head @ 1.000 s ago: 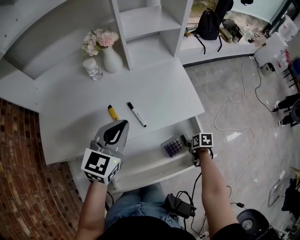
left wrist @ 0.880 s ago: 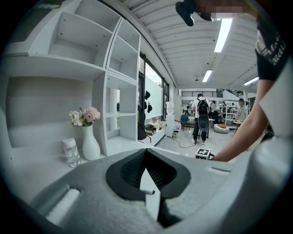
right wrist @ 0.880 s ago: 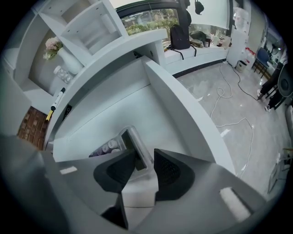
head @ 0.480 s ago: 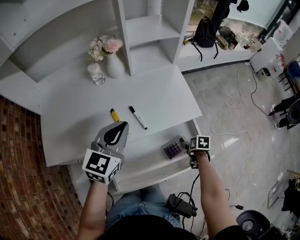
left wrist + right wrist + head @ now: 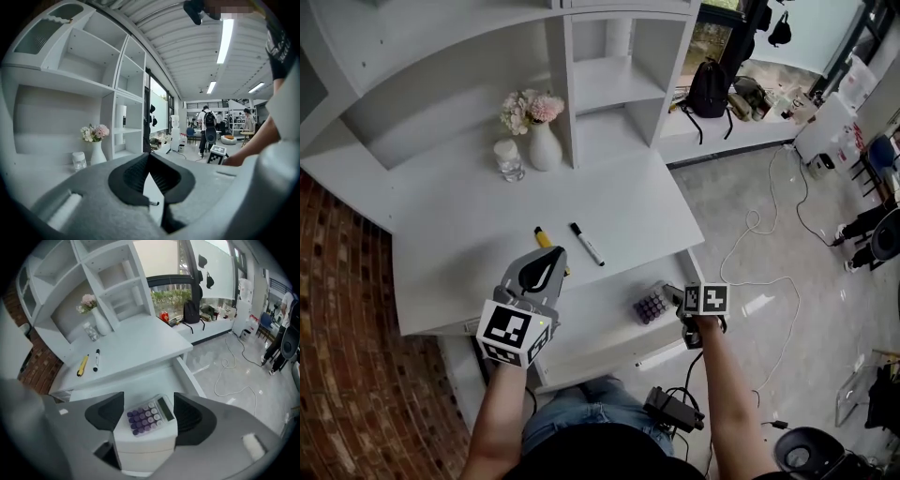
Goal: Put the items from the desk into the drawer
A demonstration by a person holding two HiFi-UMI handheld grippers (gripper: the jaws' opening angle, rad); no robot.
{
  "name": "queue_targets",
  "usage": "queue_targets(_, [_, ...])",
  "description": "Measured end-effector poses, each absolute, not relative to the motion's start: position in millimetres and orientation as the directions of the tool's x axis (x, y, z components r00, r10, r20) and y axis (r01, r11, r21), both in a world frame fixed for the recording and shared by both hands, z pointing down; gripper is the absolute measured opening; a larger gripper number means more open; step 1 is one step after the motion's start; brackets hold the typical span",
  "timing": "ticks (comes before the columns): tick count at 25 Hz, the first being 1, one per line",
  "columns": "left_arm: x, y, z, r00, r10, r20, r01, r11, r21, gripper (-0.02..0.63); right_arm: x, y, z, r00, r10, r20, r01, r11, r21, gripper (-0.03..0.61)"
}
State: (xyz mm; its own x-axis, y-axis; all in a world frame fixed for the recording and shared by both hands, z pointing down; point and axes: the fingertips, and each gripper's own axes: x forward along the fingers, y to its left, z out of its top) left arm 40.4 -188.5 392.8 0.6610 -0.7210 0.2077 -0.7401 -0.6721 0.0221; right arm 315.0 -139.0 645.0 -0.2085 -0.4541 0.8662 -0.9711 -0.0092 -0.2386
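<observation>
Lifted clear of calculator (image 5: 651, 305), right claw (image 5: 149, 399) shown with jaws sprung apart, then slightly narrowed, nothing gripped. Calculator left in open drawer (image 5: 600, 339), near right. Left claw (image 5: 149, 155) held shut, empty, above counter (image 5: 478, 234) beside yellow marker (image 5: 544, 239).

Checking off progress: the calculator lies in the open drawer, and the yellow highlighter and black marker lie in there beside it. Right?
Not quite. The calculator does lie in the open drawer, but the yellow highlighter and black marker lie on the desk top, side by side, as the head view shows.
</observation>
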Motion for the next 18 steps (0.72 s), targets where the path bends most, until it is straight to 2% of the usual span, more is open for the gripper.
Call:
queue_targets(8, [12,-178,380,0.639,-0.752,0.160,-0.765,-0.643,0.034,-0.002,258,-146,563,-0.189,-0.644,0.741,-0.980,0.177,-0.095,0.330])
queue_targets(15, [-7,-172,364,0.630,-0.768,0.118,-0.774,-0.632,0.020,-0.002,210,-146,503,-0.220,-0.781,0.585,-0.970,0.239,-0.046,0.310])
queue_targets(18, [-16,-168,357,0.622,-0.776,0.102,-0.781,-0.624,0.010,-0.002,197,-144,472,-0.219,-0.855,0.471,-0.972,0.233,-0.029,0.304])
